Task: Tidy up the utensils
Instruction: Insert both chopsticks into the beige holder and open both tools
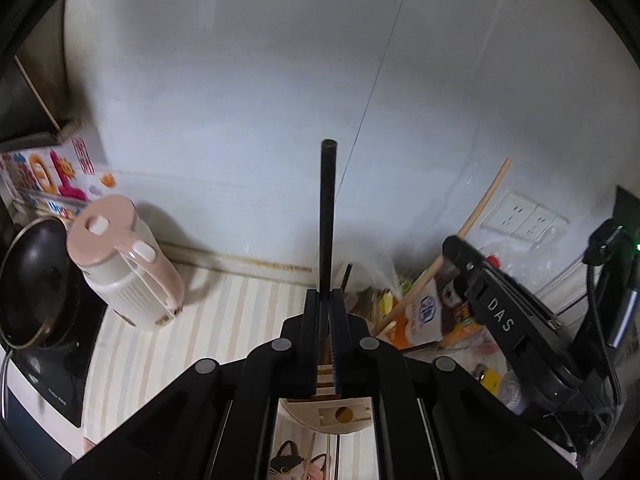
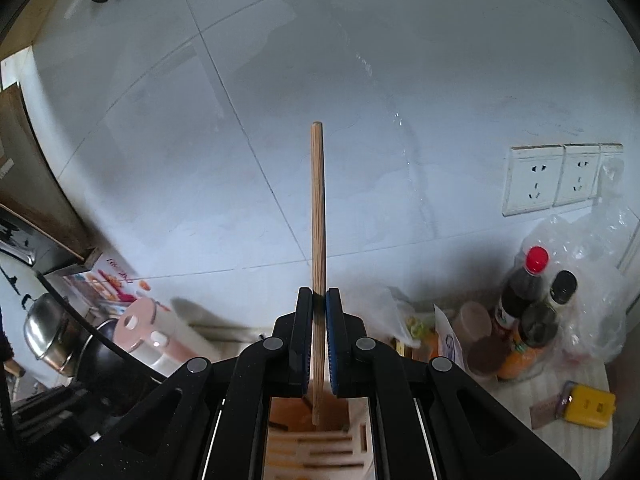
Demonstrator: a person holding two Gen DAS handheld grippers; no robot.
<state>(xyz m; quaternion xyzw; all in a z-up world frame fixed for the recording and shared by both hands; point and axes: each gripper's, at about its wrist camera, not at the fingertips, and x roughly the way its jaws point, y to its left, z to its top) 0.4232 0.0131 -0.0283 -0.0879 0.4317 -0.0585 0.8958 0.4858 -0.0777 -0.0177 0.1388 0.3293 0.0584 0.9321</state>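
Between the pads of the left gripper [image 1: 325, 300] stands a black chopstick [image 1: 328, 216], pinched low on its shaft and pointing straight up past the fingertips. The right gripper [image 2: 319, 300] is pressed shut the same way on a wooden chopstick [image 2: 317, 208], whose lower end runs down between the fingers towards a pale wooden utensil block [image 2: 320, 440] with slots cut in its top; whether the tip is already inside an opening I cannot tell. The same block [image 1: 340, 414] shows directly under the left gripper too, so both sticks hang just above it.

Both sticks look light, thin and stiff. The black one seems smooth and likely slippery, so a firm pinch near the lower third should keep it from swivelling; the wooden one has grain and ought to hold more easily. Neither looks fragile, though a long stick held near one end will lever about if knocked.

Both grippers point upward and forward at the tiled wall, held close together above the block; from the left wrist, the right gripper's body [image 1: 500, 312] sits just right of the block, its wooden stick [image 1: 480, 208] slanting away.

Left of the block on the striped bench [image 1: 224, 320] stands a pink kettle [image 1: 124, 264]; right of it, sauce bottles [image 2: 524, 292].
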